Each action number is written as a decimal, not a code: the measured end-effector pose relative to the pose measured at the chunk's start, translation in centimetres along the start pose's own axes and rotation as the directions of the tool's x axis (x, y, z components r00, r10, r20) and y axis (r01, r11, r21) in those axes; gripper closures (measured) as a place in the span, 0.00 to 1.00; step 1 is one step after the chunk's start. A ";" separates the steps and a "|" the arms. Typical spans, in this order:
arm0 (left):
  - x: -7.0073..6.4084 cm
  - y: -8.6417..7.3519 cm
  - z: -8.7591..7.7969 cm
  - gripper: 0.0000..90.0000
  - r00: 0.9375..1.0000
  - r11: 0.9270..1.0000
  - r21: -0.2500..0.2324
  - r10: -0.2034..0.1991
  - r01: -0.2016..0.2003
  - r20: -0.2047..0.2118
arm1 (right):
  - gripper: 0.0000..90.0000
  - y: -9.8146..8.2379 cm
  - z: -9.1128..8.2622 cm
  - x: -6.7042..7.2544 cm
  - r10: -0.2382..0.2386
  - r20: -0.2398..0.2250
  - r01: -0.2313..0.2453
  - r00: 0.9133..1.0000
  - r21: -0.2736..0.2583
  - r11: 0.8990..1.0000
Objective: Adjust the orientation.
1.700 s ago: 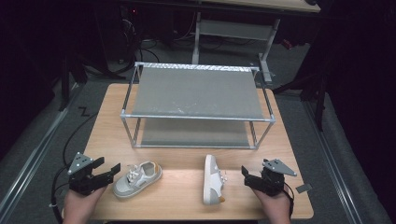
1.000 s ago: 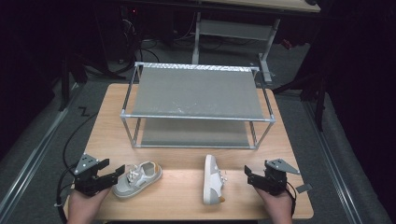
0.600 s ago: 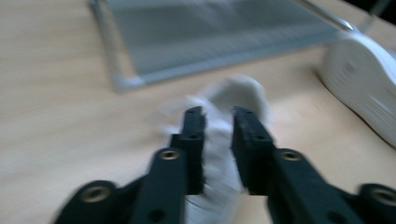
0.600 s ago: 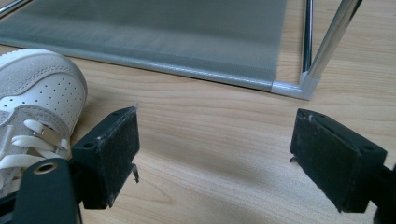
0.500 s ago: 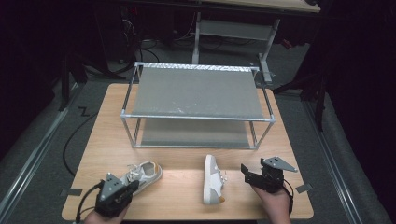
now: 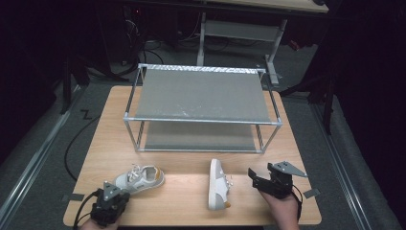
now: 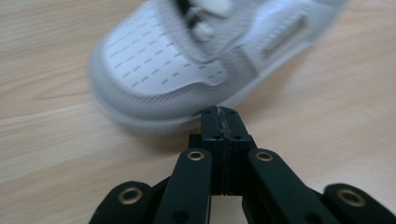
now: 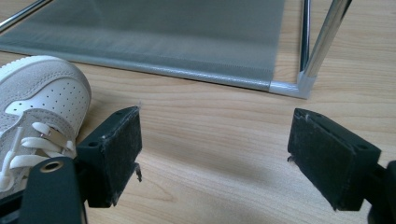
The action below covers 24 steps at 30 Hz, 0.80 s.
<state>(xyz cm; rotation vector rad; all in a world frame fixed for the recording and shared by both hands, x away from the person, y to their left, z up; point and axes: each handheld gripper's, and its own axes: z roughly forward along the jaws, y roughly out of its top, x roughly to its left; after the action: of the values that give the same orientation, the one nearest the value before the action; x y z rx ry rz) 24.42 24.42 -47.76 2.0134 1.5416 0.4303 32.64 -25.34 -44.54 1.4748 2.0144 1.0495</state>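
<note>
I am looking down on a light wooden rectangular table (image 6: 191, 120) that is sitting on a grey carpeted floor (image 6: 43, 143). A grey metal-framed workbench (image 6: 239, 28) is standing behind it, with black cables (image 6: 139, 48) trailing beside its legs. The room around is lying in deep shadow, while overhead light is brightening the tabletop.

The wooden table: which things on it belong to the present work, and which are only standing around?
In the work:
- left white lace-up sneaker, at the shut left gripper
- right white sneaker lying on its side, beside the open right gripper
- two-tier metal shoe rack with grey fabric shelves

Just around:
- grey metal frame behind the table
- black floor cable
</note>
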 end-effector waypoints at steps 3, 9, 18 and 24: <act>2.1 0.4 0.4 1.00 0.998 0.998 -0.029 -0.049 0.048 -0.045 | 0.21 -0.1 0.1 0.1 -0.004 -0.001 0.004 1.000 0.005 1.000; 3.4 1.9 2.1 0.98 0.991 0.992 -0.067 -0.110 0.106 -0.071 | 0.36 -0.2 0.2 0.2 -0.001 -0.034 0.001 0.999 0.012 1.000; 4.7 4.5 4.3 0.99 0.984 0.983 -0.102 -0.160 0.151 -0.079 | 0.41 -0.4 -0.4 0.3 0.015 -0.049 -0.015 0.999 -0.011 1.000; 5.1 5.8 5.7 1.00 0.982 0.978 -0.127 -0.176 0.167 -0.065 | 0.41 -0.6 -0.3 0.4 0.012 -0.062 -0.013 0.998 -0.004 1.000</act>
<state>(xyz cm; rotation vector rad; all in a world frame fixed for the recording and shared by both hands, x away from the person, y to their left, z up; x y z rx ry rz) 33.57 26.92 -49.20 1.7735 1.6782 0.5232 31.94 -25.17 -44.74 1.4713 2.0465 1.1177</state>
